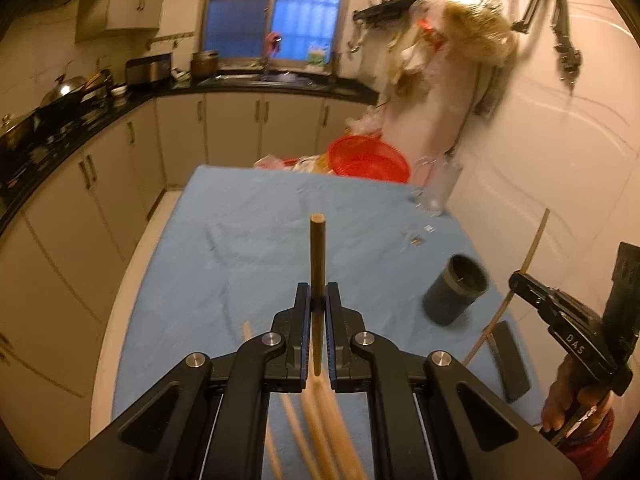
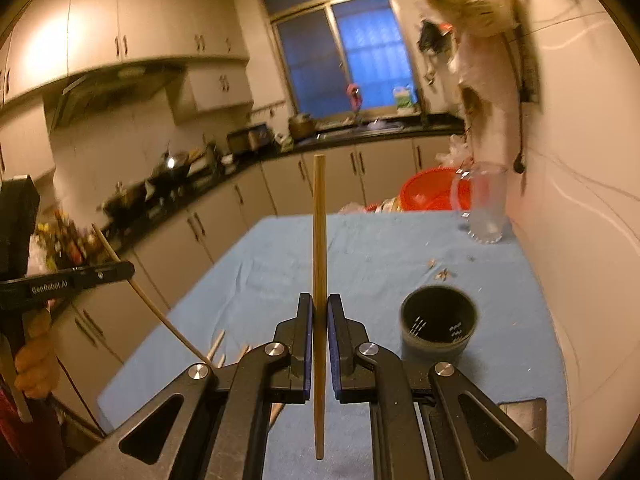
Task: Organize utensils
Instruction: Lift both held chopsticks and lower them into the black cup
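My left gripper (image 1: 318, 300) is shut on a wooden chopstick (image 1: 318, 248) held upright above the blue table cloth (image 1: 240, 240). My right gripper (image 2: 320, 312) is shut on another wooden chopstick (image 2: 319, 220), also upright. A dark cylindrical utensil holder (image 2: 438, 326) stands on the cloth just right of my right gripper; in the left wrist view the holder (image 1: 456, 288) sits to the right. Several loose chopsticks (image 1: 316, 420) lie blurred on the cloth below my left gripper. The right gripper (image 1: 560, 312) shows at the right edge of the left wrist view, its chopstick (image 1: 534, 240) slanting.
A clear glass cup (image 2: 484, 204) and a red basket (image 2: 432, 190) stand at the table's far end by the white wall. A dark flat block (image 1: 510, 360) lies near the right edge. Small scraps (image 2: 442, 274) dot the cloth. Kitchen counters (image 2: 240, 168) run along the left.
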The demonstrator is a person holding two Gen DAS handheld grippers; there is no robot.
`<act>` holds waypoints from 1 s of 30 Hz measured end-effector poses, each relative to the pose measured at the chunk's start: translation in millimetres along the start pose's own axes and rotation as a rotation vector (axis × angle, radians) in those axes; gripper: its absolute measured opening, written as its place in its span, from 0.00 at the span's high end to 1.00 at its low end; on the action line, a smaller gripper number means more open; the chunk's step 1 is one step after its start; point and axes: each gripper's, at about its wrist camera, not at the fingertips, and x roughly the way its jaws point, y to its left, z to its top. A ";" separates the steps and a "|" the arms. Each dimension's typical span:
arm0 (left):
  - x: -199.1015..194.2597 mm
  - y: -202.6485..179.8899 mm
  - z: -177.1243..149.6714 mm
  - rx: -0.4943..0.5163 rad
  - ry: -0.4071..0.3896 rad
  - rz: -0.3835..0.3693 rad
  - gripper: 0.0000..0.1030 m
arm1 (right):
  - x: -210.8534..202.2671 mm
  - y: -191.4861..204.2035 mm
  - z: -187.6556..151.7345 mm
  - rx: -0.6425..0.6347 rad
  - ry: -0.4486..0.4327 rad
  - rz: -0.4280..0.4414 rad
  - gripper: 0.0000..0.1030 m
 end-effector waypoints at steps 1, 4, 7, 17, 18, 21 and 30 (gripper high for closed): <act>-0.7 -7.6 5.4 0.009 -0.008 -0.019 0.94 | -4.7 -3.7 2.8 0.009 -0.018 -0.006 0.93; -1.8 -29.5 20.3 0.036 -0.038 -0.060 0.94 | -18.1 -16.0 13.2 0.058 -0.078 -0.014 0.93; -0.7 -53.9 34.3 0.054 -0.061 -0.110 0.94 | -28.5 -30.4 21.7 0.112 -0.135 -0.027 0.93; 18.4 -115.0 79.2 0.088 -0.091 -0.219 0.94 | -45.7 -73.3 50.9 0.227 -0.259 -0.086 0.93; 21.2 -120.1 83.3 0.089 -0.095 -0.229 0.94 | -45.9 -77.1 53.5 0.229 -0.272 -0.097 0.93; 30.5 -135.0 92.0 0.093 -0.097 -0.254 0.94 | -45.1 -88.4 60.5 0.232 -0.302 -0.119 0.93; 80.8 -162.0 95.4 0.107 -0.037 -0.274 0.94 | -16.7 -117.5 53.8 0.266 -0.283 -0.140 0.93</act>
